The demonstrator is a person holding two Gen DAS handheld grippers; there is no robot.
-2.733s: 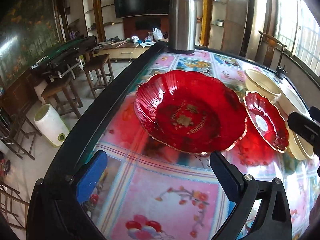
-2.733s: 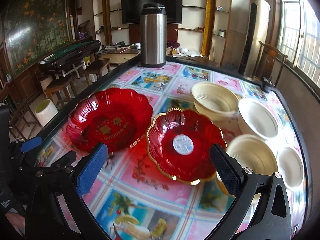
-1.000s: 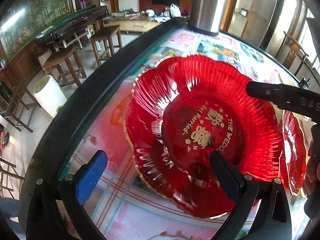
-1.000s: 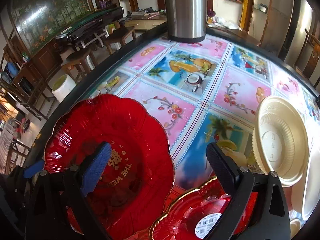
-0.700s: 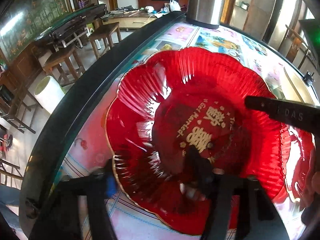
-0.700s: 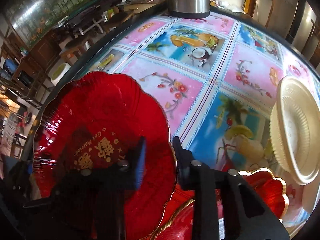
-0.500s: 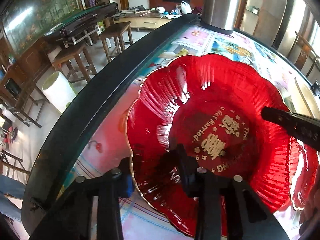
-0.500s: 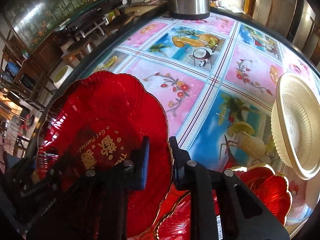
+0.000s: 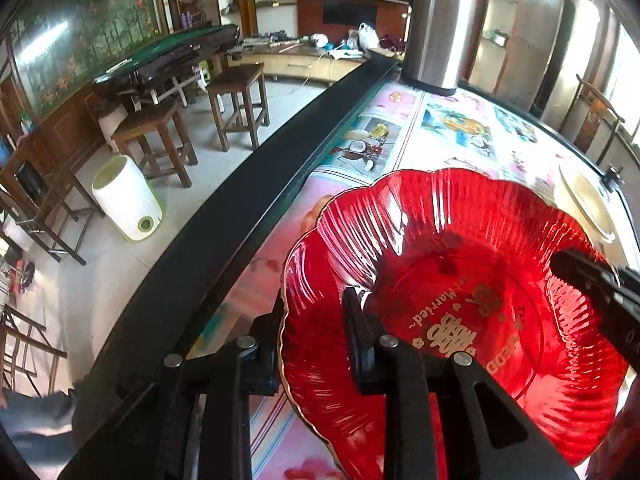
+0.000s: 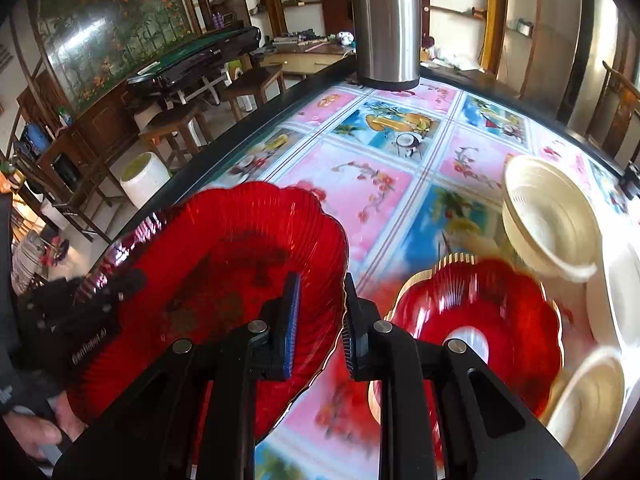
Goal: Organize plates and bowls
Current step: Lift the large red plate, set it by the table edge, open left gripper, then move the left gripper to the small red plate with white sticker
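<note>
So the big red plate (image 9: pixel 460 280) is gripped from both sides at once. In the left wrist view its near-left rim is pinched by the left gripper (image 9: pixel 316 344), one finger under the outside of the scalloped edge and the other pressed on the ribbed inner wall; the jaws are closing the last bit, with the rim between them. The gold lettering in the middle of the plate sits just ahead and to the right of that gripper.

In the right wrist view the same plate's right-hand rim is clamped by the right gripper (image 10: pixel 318 328), blue pads pressed tight on the gold-trimmed edge, so the plate spreads out to the left of it. The left gripper's black body can be seen at the plate's far side there, with a hand (image 10: pixel 36 436) below it.

A smaller red plate (image 10: pixel 476 336) is seen on the desk (image 10: pixel 360 184) just right of the right gripper, a bit blurred. Cream bowls (image 10: pixel 548 220) are lined up beyond it along the right edge. A steel thermos (image 10: pixel 386 20) stands at the far end of the desk, well apart from everything else.
</note>
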